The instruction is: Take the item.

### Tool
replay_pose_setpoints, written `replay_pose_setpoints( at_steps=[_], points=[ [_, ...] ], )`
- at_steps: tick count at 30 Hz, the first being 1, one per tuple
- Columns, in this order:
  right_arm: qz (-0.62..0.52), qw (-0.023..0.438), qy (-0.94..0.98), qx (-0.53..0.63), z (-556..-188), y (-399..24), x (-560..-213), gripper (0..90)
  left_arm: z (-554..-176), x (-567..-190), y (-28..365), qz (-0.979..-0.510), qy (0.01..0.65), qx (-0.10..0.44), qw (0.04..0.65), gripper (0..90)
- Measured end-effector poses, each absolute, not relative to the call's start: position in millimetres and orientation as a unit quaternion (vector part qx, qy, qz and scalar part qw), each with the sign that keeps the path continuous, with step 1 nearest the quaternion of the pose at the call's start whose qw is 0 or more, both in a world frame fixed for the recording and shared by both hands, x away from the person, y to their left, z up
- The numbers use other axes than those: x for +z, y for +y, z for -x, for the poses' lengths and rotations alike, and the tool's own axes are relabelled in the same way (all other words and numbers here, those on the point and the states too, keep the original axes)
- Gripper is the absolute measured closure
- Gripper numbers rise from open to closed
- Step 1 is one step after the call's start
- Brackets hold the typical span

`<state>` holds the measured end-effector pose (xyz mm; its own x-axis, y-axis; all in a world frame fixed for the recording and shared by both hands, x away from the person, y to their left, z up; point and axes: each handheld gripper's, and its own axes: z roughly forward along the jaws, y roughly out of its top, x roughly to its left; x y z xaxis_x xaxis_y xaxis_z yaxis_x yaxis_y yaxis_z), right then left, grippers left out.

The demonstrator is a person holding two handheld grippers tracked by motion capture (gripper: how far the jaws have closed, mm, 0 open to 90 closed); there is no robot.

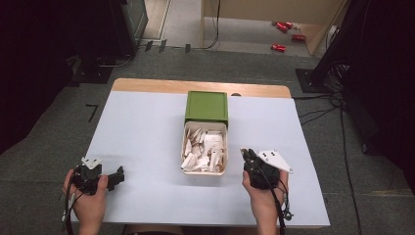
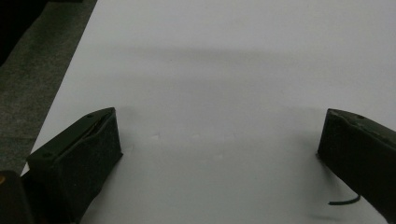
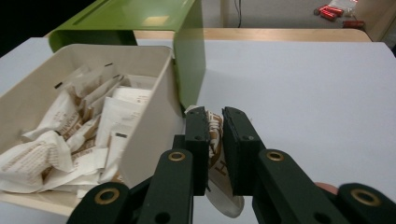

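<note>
The right claw (image 3: 215, 140) pinches 1 light, crumply paper sachet (image 3: 215, 140) mid-body (left claw (image 2: 219, 154) gapes empty), lower centre of frame.

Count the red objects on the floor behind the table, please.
4: three lie apart near the wooden furniture, another beside the farthest. More may be hidden.

My right tongs (image 3: 215, 126) pinch a small white paper packet with brown print (image 3: 216, 140). It stands on edge between the black jaws, just beside the cream drawer (image 3: 154, 121) full of the same packets (image 3: 79, 135).
</note>
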<state>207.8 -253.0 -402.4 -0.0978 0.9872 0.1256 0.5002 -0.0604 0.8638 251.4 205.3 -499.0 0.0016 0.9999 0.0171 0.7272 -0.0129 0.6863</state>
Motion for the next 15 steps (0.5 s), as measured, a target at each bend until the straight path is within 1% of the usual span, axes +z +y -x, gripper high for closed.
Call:
replay_pose_setpoints(
  at_steps=[15],
  points=[
    [-0.624, 0.301, 0.606, 0.390, -206, -281, -427, 81.5, -251, -499, 205, -0.660, 0.654, 0.267, 0.256, 0.0]
  ],
)
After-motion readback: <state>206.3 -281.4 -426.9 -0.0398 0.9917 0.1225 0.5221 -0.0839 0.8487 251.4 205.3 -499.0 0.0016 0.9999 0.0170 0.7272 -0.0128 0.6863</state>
